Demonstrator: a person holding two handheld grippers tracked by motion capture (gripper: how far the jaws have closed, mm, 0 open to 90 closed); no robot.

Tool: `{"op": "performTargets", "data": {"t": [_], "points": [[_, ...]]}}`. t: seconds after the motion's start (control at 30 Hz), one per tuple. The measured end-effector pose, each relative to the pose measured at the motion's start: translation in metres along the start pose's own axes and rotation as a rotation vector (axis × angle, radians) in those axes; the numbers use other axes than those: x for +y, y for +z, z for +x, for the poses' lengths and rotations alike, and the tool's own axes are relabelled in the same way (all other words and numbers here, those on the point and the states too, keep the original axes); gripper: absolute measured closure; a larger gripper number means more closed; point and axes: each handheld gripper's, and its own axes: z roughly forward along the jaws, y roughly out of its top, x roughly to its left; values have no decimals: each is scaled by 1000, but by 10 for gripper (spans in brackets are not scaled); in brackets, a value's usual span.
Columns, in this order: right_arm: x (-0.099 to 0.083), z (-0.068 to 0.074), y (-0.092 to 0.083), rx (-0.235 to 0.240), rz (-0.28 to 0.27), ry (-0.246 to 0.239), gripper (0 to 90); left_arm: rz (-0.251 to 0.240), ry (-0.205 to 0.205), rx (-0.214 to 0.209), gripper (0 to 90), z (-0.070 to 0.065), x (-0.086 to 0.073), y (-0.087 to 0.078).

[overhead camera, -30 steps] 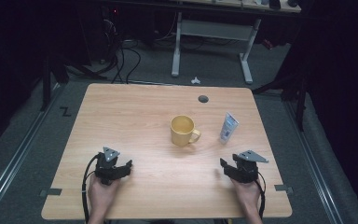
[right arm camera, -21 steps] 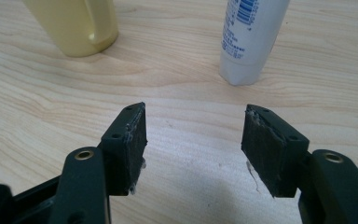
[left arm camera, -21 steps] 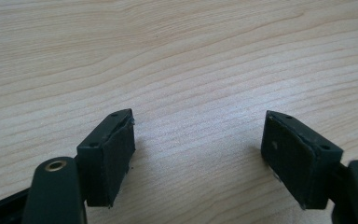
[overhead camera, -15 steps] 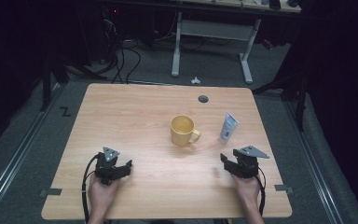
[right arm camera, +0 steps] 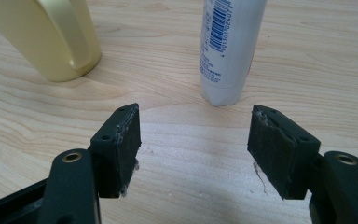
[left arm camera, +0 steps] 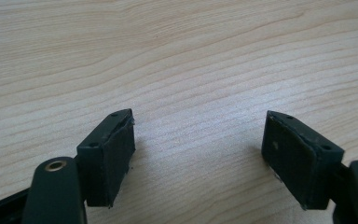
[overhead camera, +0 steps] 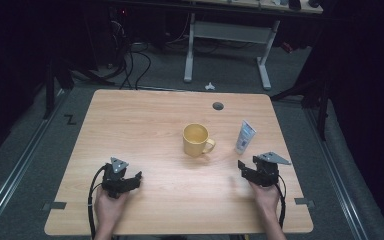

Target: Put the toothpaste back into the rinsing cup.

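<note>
Now the right gripper (right arm camera: 193, 140), whose jaws have just been opening with nothing between them, faces the white tube (right arm camera: 228, 51) standing just ahead, beside the yellow mug (overhead camera: 196, 139). Best ease forward squarely, straddling the tube low before closing. The left gripper (overhead camera: 122, 179) rests open, apart.

Black tongs (overhead camera: 242, 166) with brass-ringed screw holes, grey triangular plates, trailing black cables

In the right gripper view the top edge cuts off the yellow mug (right arm camera: 51, 39) above its handle and the white tube (right arm camera: 228, 46) above its barcode, whose small print is too blurred to read. The high view shows the tube (overhead camera: 245, 136) too small for its label to be made out.
</note>
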Motion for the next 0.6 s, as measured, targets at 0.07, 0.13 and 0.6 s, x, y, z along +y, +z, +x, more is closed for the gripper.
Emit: {"op": "performTargets", "data": {"t": [0.07, 0.13, 0.6], "points": [[1, 0, 0, 1, 0, 6, 344, 0, 1, 1, 259, 0, 0, 0], [5, -1, 2, 1, -6, 2, 340, -1, 1, 2, 259, 0, 0, 0], [19, -5, 7, -6, -16, 9, 342, 0, 2, 1, 258, 0, 0, 0]]}}
